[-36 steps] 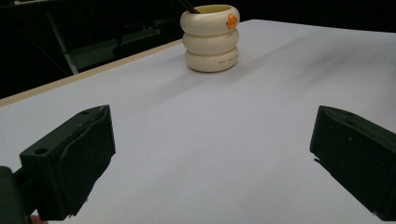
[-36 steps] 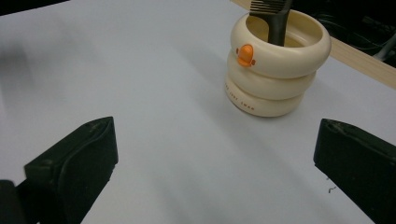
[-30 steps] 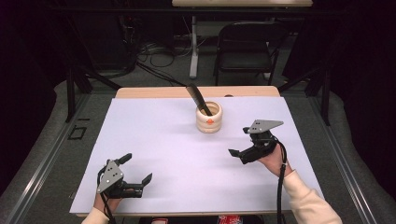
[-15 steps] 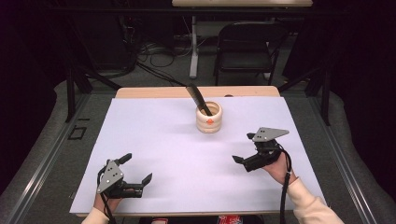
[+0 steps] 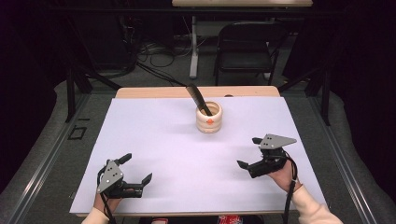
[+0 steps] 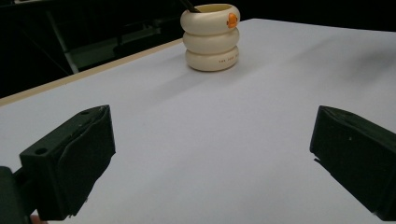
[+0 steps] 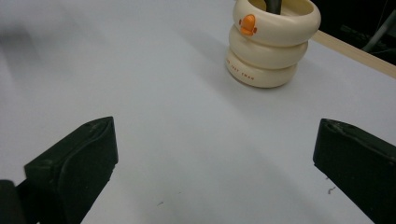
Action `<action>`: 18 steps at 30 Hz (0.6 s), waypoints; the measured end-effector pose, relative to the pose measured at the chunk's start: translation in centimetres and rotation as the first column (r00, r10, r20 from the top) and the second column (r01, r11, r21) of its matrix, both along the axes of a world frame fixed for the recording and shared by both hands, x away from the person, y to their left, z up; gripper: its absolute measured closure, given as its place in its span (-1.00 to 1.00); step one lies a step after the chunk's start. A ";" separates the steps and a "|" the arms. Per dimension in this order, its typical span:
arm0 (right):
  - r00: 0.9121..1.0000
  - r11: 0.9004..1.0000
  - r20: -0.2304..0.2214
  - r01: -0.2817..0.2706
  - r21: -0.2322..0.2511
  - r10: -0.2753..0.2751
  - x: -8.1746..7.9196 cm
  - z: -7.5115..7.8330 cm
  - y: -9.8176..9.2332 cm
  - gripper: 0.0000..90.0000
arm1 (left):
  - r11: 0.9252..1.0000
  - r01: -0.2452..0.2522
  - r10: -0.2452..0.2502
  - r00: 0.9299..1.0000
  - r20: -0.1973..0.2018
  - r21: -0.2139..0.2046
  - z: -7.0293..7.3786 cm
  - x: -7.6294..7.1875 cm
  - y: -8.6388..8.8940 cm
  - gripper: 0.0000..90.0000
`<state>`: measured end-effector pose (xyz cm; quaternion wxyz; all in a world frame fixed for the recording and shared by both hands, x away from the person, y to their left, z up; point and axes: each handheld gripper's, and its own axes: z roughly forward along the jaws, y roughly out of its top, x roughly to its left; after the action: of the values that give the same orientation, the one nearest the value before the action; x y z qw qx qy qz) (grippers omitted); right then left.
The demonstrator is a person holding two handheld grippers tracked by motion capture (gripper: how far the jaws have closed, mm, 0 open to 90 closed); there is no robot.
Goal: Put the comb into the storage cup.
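Both tools released, jaws wide: left tool (image 5: 138, 168) and right tool (image 5: 251, 152) low over the counter (image 5: 154, 135). The cream cup (image 5: 208, 117) with its dark comb (image 5: 198, 99) stands well apart; next, a reach toward it.

The right hand-held gripper (image 5: 251, 152) now sits nearer the person's edge of the tabletop (image 5: 177, 140) than a second ago, having drawn back from the cream ringed holder (image 5: 208, 117). It is now well apart from the holder. Its jaws, set wide apart, now point left across the tabletop, with its grey plate (image 5: 276, 141) on top.
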<state>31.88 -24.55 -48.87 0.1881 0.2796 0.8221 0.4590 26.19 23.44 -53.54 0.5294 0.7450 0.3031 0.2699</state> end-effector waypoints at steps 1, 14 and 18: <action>1.000 1.000 0.007 0.003 -0.002 -0.003 -0.2 0.0 -0.1 -1.00 | 1.000 0.001 -0.001 1.000 -0.001 -0.001 0.0 0.0 0.0 -1.00; 0.998 0.999 0.045 0.031 0.013 -0.032 -1.9 -1.0 -1.3 -1.00 | 1.000 -0.001 0.001 1.000 -0.010 0.001 -0.1 0.0 0.0 -1.00; 0.997 0.999 0.052 0.049 0.024 -0.050 -2.5 -1.5 -1.8 -1.00 | 1.000 0.000 0.000 1.000 -0.007 0.003 -0.1 0.0 0.0 -1.00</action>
<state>29.41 -26.34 -50.33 0.2178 0.2897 0.8044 0.4708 26.19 23.40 -53.66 0.5270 0.7469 0.3046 0.2677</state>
